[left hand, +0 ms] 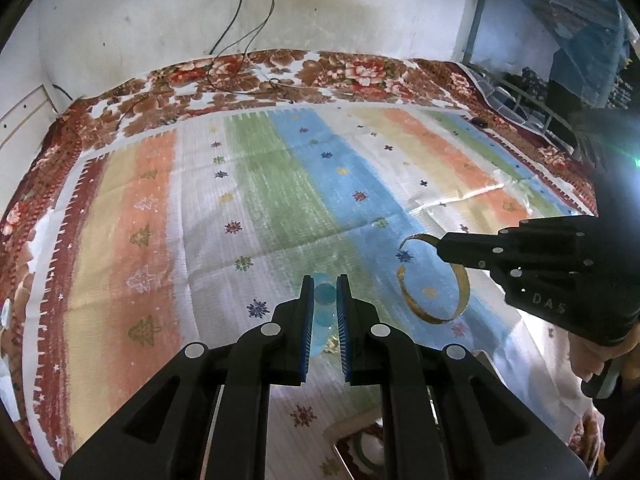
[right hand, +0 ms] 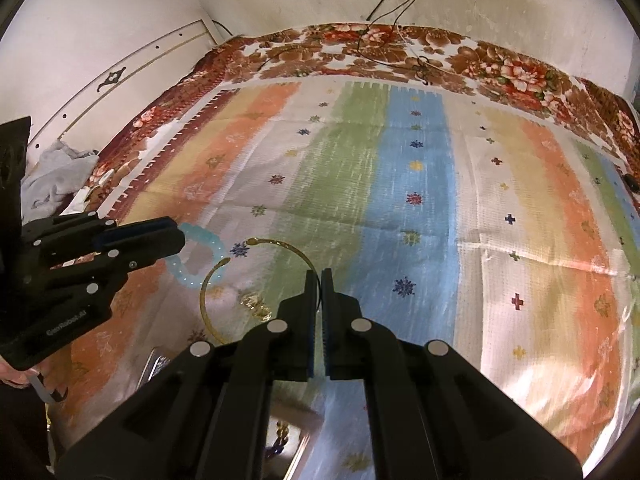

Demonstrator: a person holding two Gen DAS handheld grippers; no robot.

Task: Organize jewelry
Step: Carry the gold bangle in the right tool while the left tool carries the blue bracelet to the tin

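Both pieces look picked up and on their way to the box: the left gripper point(left hand: 324, 292) is clamped on the pale blue bead bracelet point(left hand: 323, 312) at lower centre of its view, and the right gripper point(right hand: 320, 280) is pinched on the thin gold bangle point(right hand: 224, 280), which hangs left of its fingers above the striped cloth point(right hand: 420, 200). Next, I judge, each must be carried to the box point(right hand: 292, 436) at the bottom edge and let go gently, since the open bangle could snag. Only the right view shows the bracelet's full loop; the left shows the bangle's gap.
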